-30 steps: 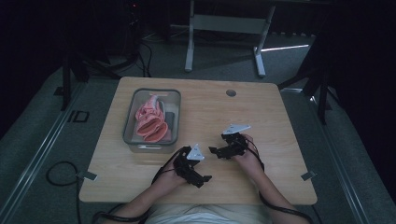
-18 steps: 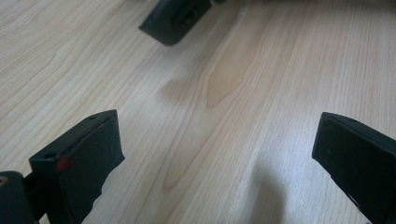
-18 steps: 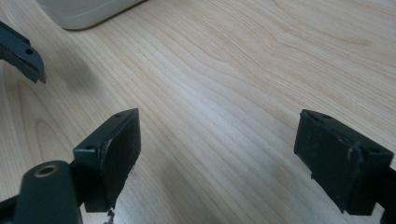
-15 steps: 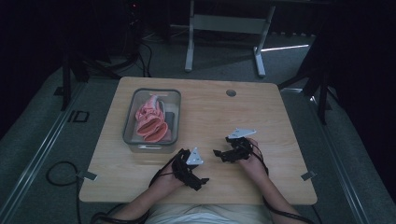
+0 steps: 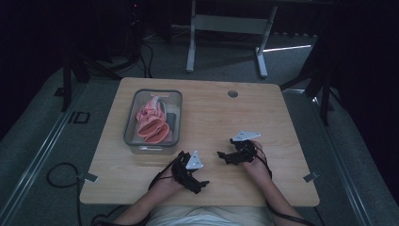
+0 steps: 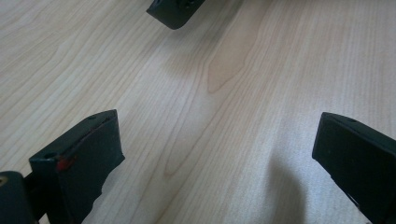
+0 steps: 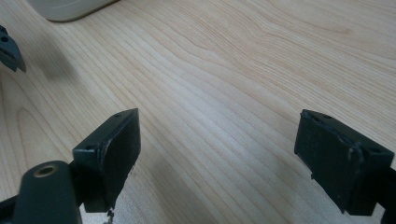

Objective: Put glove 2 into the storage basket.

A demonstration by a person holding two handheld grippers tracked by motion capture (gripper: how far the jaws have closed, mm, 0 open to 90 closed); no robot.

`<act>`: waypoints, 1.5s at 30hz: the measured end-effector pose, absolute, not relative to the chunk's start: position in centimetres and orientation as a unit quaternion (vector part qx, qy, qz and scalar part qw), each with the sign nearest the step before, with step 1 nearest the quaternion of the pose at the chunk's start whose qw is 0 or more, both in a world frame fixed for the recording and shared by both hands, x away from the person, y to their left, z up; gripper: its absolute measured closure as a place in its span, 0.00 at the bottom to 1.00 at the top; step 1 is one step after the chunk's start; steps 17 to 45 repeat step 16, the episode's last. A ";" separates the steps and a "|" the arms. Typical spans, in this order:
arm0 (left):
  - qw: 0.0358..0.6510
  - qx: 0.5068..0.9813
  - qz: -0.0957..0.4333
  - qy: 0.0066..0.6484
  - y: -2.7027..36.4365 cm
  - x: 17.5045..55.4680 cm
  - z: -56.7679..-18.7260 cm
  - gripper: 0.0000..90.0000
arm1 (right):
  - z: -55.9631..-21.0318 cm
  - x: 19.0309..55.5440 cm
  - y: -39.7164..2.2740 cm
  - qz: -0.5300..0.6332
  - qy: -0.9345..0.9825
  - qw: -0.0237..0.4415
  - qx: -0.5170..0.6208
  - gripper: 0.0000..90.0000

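Observation:
A grey bin [image 5: 133, 120] at the table's left holds pink and red soft items [image 5: 153, 122]. My left gripper [image 5: 200, 178] rests low over the bare wood near the front edge, right of the bin's near corner. In the left gripper view its jaws stand wide apart, so the left gripper [image 6: 217, 140] is open with only wood grain between them. My right gripper [image 5: 222, 155] lies a little farther and to the right, pointing left. Seen in its own view, the right gripper [image 7: 219, 140] is open and holds nothing.
The wooden table [image 5: 282, 122] has a small round hole [image 5: 232, 93] near its far edge. The bin's pale corner [image 7: 70, 9] shows in the right gripper view, and a jaw tip of the other gripper [image 6: 175, 11] in the left gripper view. A metal stand [image 5: 226, 28] stands on the floor beyond.
Both hands have drawn back a little toward the table's near edge, and the right gripper has shifted slightly rightward. The bin and its contents have not moved.

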State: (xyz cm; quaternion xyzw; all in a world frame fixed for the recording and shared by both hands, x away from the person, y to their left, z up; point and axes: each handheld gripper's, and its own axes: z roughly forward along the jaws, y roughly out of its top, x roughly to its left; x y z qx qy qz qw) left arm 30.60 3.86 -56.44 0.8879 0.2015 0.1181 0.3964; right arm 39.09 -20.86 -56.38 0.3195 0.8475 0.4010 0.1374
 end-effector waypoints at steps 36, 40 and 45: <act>0.395 0.888 0.117 0.202 4.0 30.5 -56.6 0.01 | -56.6 39.2 -20.9 0.396 0.849 0.144 0.320 0.16; 0.395 0.888 0.117 0.202 4.0 30.5 -56.6 0.01 | -56.6 39.2 -20.9 0.396 0.849 0.144 0.320 0.16; 0.395 0.888 0.117 0.202 4.0 30.5 -56.6 0.01 | -56.6 39.2 -20.9 0.396 0.849 0.144 0.320 0.16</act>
